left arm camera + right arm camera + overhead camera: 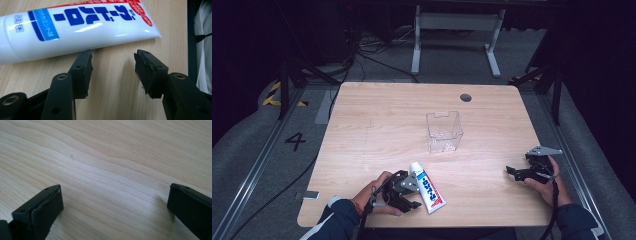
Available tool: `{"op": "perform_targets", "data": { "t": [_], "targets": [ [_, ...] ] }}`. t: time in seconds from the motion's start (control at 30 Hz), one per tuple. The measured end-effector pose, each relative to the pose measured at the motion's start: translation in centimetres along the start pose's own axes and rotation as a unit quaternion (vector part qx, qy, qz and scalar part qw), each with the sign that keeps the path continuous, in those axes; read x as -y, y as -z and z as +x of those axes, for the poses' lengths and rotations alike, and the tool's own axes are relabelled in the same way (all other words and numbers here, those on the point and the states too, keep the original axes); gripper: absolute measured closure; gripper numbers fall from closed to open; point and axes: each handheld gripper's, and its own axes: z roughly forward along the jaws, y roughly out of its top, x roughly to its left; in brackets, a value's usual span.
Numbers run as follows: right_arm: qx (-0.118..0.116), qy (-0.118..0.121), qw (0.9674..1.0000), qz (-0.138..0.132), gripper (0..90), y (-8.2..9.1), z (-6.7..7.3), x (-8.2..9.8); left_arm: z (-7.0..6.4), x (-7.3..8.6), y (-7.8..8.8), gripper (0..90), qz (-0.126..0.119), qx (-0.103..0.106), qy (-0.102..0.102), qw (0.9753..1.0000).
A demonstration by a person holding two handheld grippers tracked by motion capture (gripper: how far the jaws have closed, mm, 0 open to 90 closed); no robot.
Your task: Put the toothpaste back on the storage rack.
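Left gripper (113, 71) wide, empty, just short of tube (75, 30) lying at near table (377, 125) edge | right gripper (115, 202) wide, idle | best: ease forward, straddle tube's middle, squeeze gently

Wooden table (377, 125), light grain, rounded corners, centre of frame. Dark round grommet hole (466, 97) near its far edge, right of centre. Clear plastic bin (444, 131) upright at mid-table, open top, apparently empty. White tube (427, 187) with blue and red print lies flat near the table's lower edge, left of centre, cap end pointing up-frame. Grey floor around the table; number "4" (295, 141) marked at left. Black cables (362, 50) at upper left. White table frame (457, 30) at top centre. Yellow-black tape (274, 95) at left.
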Motion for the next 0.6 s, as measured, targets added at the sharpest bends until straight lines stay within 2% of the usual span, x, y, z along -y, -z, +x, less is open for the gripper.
{"op": "perform_targets", "data": {
  "t": [0.1,0.17,0.3,0.4,0.47,0.6],
  "targets": [
    [0.000,0.000,1.0000,0.000,0.4,0.0,0.0,0.0,0.2,-0.1,1.0,47.7,-0.013,-0.014,0.000,0.9998],
    [0.000,0.000,1.0000,0.000,0.4,0.0,0.0,0.0,0.6,-0.1,1.6,45.4,-0.024,-0.015,0.005,0.9996],
    [0.000,0.000,1.0000,0.000,0.4,0.0,0.0,0.0,1.9,-0.8,2.2,34.0,-0.004,-0.056,-0.017,0.9983],
    [0.000,0.000,1.0000,0.000,0.4,0.0,0.0,0.0,3.0,-1.2,2.6,30.2,-0.020,-0.058,-0.019,0.9979],
    [0.000,0.000,1.0000,0.000,0.4,0.0,0.0,0.0,3.7,-1.6,2.7,26.6,-0.028,-0.052,-0.025,0.9980],
    [0.000,0.000,1.0000,0.000,0.4,0.0,0.0,0.0,4.4,-2.2,2.2,21.5,-0.010,-0.045,-0.042,0.9980]
  ]
}}
